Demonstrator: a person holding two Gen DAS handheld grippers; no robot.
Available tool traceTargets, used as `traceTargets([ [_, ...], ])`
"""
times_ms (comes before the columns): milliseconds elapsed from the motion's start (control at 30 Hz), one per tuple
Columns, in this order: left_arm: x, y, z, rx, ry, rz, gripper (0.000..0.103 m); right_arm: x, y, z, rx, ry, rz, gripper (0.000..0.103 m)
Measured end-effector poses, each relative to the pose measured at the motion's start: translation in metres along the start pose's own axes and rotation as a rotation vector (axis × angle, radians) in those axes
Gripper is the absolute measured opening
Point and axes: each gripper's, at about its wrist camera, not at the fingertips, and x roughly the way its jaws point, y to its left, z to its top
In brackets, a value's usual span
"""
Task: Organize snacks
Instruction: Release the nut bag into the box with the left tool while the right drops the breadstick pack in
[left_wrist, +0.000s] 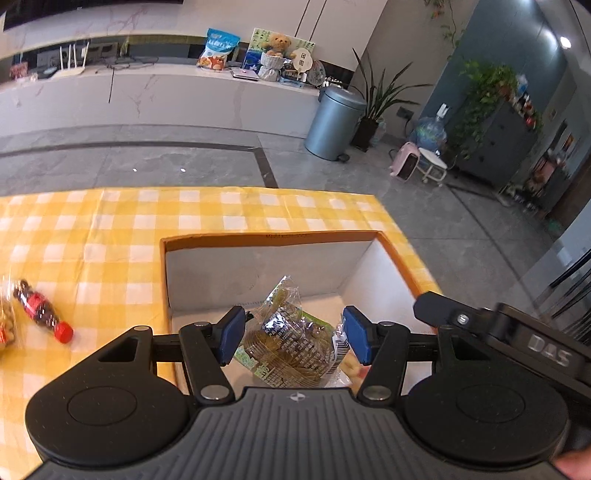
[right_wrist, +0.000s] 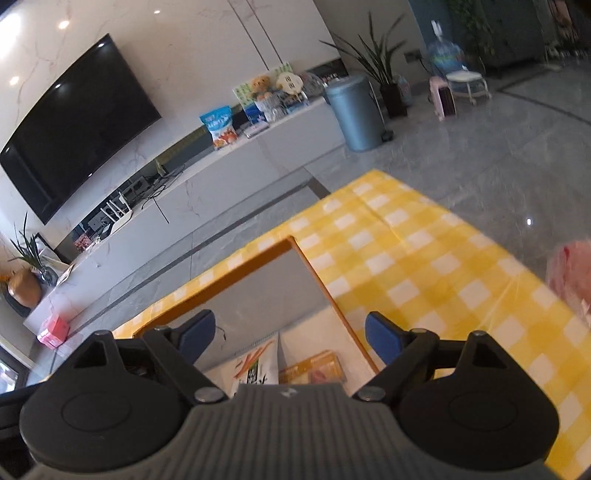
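An open box (left_wrist: 273, 238) with an orange rim and white inside stands on the yellow checked table. My left gripper (left_wrist: 293, 338) hangs over it, jaws open, with a clear packet of green biscuits (left_wrist: 291, 343) between the pads, apart from both. My right gripper (right_wrist: 290, 338) is open and empty above the same box (right_wrist: 255, 264). A white snack bag (right_wrist: 258, 365) and an orange packet (right_wrist: 314, 369) lie in the box. A small cola bottle (left_wrist: 42, 310) lies on the table at the left, beside a bag of nuts (left_wrist: 5, 321).
The yellow checked tablecloth (left_wrist: 110, 229) covers the table; its far edge and right edge drop to a grey tiled floor. A blurred pink packet (right_wrist: 570, 273) lies at the table's right edge. A blue bin (left_wrist: 332, 122) and a white TV cabinet stand far behind.
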Motion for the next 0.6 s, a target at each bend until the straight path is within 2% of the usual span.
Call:
traceTargets([
  [67, 0.010, -0.004, 0.001, 0.025, 0.019, 0.046, 0.067, 0.002, 0.004, 0.000, -0.007, 0.001, 0.007, 0.086],
  [200, 0.024, -0.005, 0.001, 0.056, 0.059, 0.065, 0.067, 0.005, 0.013, -0.001, -0.039, 0.000, -0.005, 0.086],
  [267, 0.027, -0.002, 0.001, 0.051, 0.077, 0.082, 0.069, 0.008, 0.013, -0.001, -0.038, 0.007, 0.005, 0.086],
  [367, 0.028, 0.002, 0.000, 0.055, 0.096, 0.062, 0.077, 0.010, 0.012, -0.001, -0.028, 0.017, 0.009, 0.086],
  [467, 0.021, 0.007, -0.005, 0.063, 0.066, 0.032, 0.086, 0.010, 0.012, -0.001, -0.029, 0.016, 0.010, 0.086],
  [600, 0.006, 0.010, -0.010, 0.051, 0.004, 0.077, 0.089, 0.010, 0.013, -0.002, -0.018, 0.011, 0.004, 0.086],
])
